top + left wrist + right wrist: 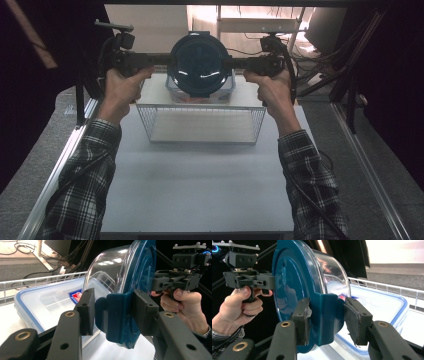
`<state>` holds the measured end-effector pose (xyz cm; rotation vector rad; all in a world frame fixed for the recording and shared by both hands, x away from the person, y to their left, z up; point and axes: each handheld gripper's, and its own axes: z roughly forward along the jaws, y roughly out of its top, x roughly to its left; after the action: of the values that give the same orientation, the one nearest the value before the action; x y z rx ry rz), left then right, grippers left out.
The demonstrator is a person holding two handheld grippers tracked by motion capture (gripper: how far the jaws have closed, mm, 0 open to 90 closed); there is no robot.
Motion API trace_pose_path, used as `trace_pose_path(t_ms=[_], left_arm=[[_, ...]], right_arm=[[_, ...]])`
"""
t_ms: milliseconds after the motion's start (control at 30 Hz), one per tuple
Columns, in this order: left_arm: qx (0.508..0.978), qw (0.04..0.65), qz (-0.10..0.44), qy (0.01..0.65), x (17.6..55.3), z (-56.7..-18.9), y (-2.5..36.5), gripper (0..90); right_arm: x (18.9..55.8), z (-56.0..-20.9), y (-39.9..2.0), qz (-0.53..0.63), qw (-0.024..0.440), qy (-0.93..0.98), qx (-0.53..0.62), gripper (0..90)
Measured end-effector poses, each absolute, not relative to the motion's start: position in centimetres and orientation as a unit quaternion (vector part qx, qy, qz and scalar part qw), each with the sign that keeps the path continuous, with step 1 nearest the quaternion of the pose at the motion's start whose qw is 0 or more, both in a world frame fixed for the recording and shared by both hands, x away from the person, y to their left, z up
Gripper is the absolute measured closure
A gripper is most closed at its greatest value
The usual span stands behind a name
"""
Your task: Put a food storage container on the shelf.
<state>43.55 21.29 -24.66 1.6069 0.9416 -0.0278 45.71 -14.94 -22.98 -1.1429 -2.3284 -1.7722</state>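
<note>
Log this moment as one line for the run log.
left gripper shut on container clasp | right gripper shut on opposite clasp | round container tipped on edge above wire basket

Round container (117,272), blue lid tab between the left hand-held gripper (113,312) pads (rectangular box (45,305) below)

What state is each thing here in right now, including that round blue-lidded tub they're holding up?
Round container: lidded, tipped on its side, held in the air above the table.
Blue lid: on, its side clips gripped.
Left gripper: shut on a lid clip.
Right gripper: shut on the opposite clip.
Rectangular box: lid on, resting on the table.
Wire basket: upright, nothing in it.
</note>
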Motion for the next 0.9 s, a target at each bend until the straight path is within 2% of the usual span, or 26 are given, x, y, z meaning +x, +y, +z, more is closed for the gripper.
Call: trace_pose_path(t_ms=[367, 600, 900], left_arm=[[0.676, 0.611, -0.015, 0.411, 45.7, -25.6, 21.3, 56.5], [0.678, 0.612, 0.002, 0.407, 46.2, -26.1, 21.2, 54.3], [0.649, 0.628, -0.022, 0.429, 47.6, -27.2, 21.6, 53.7]], right_arm=[[48.2, -23.7, -15.1, -0.571, 0.02, -0.726, -0.384, 56.9], [49.1, -23.8, -15.1, -0.573, 0.024, -0.724, -0.384, 55.0], [50.5, -23.9, -14.8, -0.577, 0.028, -0.715, -0.394, 53.4]])
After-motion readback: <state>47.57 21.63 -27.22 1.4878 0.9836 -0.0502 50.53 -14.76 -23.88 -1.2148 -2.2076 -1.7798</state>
